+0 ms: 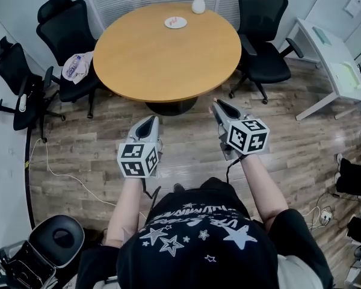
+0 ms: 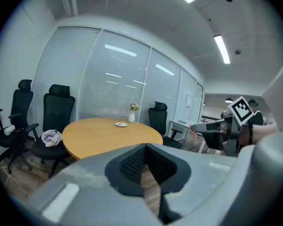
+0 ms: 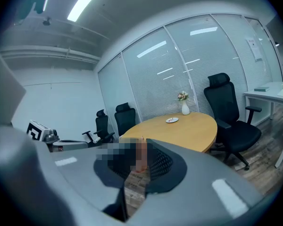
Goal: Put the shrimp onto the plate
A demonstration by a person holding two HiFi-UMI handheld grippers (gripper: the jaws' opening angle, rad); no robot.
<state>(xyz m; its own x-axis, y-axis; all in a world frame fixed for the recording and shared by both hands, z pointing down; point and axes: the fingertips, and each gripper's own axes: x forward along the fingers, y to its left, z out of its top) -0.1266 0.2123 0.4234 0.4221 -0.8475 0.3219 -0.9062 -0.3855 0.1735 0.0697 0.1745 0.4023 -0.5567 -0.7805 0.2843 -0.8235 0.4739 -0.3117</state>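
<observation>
Right hand-held gripper (image 1: 215, 105) is clamped on the shrimp (image 3: 141, 155), jaws part-closed round it, over the floor (image 1: 186, 143) short of the worktop's (image 1: 144, 59) near edge. Left hand-held gripper (image 1: 150, 120): jaws together, empty. Plate (image 1: 175, 22) sits at the worktop's far edge, near the vase (image 1: 198, 3).

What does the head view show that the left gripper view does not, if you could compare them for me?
Only the head view: the person's star-printed shirt and the left gripper seen from above with its marker cube. Only the left gripper view: the ceiling lights and its own closed pads up close. Both: the round table, plate, vase, black chairs, and the right gripper shut on the shrimp.
</observation>
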